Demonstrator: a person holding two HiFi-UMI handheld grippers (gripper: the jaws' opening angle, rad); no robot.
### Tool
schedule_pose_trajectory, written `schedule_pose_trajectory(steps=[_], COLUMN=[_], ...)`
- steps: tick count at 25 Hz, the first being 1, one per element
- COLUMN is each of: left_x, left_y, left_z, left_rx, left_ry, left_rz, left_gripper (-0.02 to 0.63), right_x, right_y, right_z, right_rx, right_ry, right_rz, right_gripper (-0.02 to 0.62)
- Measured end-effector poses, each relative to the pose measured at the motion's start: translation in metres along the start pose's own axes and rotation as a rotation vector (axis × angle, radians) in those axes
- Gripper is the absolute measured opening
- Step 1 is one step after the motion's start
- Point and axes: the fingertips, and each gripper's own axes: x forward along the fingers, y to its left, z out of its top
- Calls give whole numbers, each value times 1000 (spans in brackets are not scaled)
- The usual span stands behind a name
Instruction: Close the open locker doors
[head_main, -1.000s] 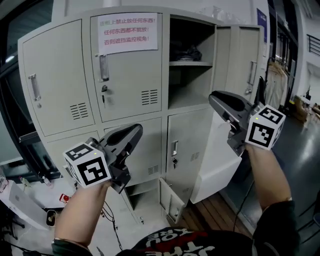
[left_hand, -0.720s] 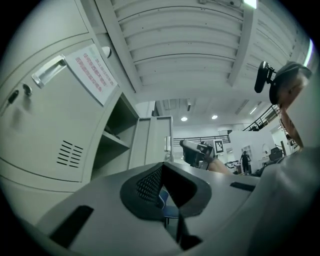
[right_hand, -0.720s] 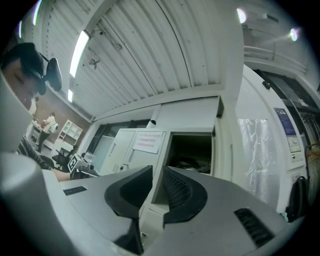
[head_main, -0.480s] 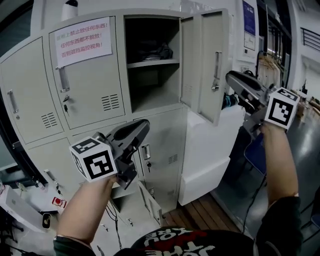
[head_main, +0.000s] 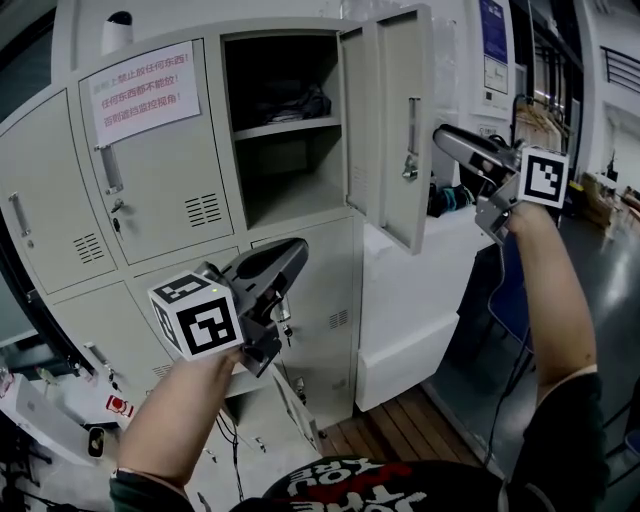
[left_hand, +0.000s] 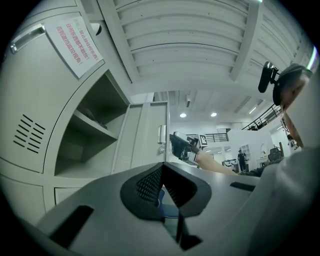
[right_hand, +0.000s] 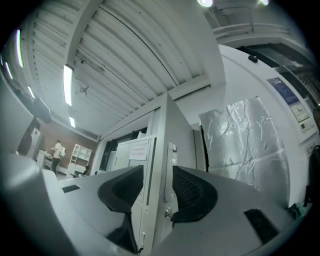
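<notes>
We close the upper locker door (head_main: 392, 130).
Right gripper (right_hand: 158, 192): jaws just opened wide, framing its edge ungripped; left gripper (left_hand: 162, 172): jaws together, empty. Next we push inward.

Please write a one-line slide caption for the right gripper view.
Right gripper, fingers just opened wide, faces the open locker door edge-on, the door showing between the fingers, ungripped.
</notes>
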Motion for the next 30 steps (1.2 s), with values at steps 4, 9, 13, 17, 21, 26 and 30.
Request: schedule_pose_trajectory(steps=[4,9,13,17,21,26,30], left_x=[1,-6,-13,-20,-28,-40,-48], left_y=[1,8,13,19,26,38,48], left_z=[-5,-7,-8,-6,-4,-3,-3], left_rx=[-3,-6,-9,-11,-13,-19,-26], left_ry=[8,9,10,8,4,0,-2], left_rz=[2,12,26,31,37,51,60], left_gripper=[3,3,3,3,3,3,3], right_x=[9,17,21,31,44,59,74], right_y=[-5,-5,-4,1,10,25,38], right_z=[-5,-11,-10,-11,-14,-16,-18], right_rx=[48,44,55,62,68,61,45], right_ry=[-4,10,0,6,13,14,10], right_rz=[68,99,121,146,187,254,303], right_gripper=[187,186,186,186,173,166,161])
